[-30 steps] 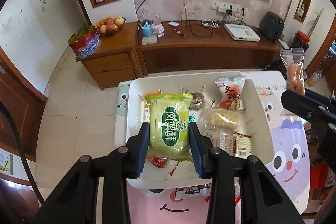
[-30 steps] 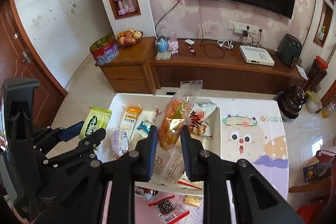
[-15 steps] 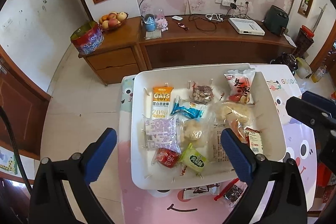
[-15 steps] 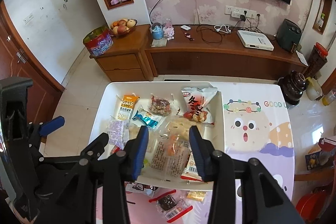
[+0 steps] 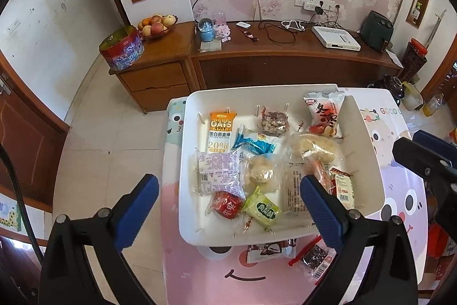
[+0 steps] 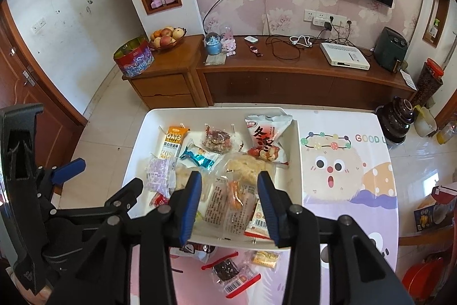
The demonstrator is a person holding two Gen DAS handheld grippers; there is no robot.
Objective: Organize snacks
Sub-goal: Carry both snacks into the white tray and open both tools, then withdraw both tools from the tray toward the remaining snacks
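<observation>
Blue-padded left gripper (image 5: 228, 207) hangs spread wide over the white tray's (image 5: 182, 162) near edge, jaws just opened, nothing between them. Green snack pack (image 5: 264, 211) lies loose near that edge, beside a red pack (image 5: 227, 205). Right gripper (image 6: 230, 200), jaws just parted and holding nothing, hovers above a clear packet (image 6: 228, 205) at the tray's near right corner.

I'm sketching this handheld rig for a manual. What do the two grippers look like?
Both look alike: matte black angular linkage arms with round silver pivot bolts, ending in flat blue pads with a fine textured surface. See the left gripper and the right gripper. A black cable runs along the left view's edge.
</observation>
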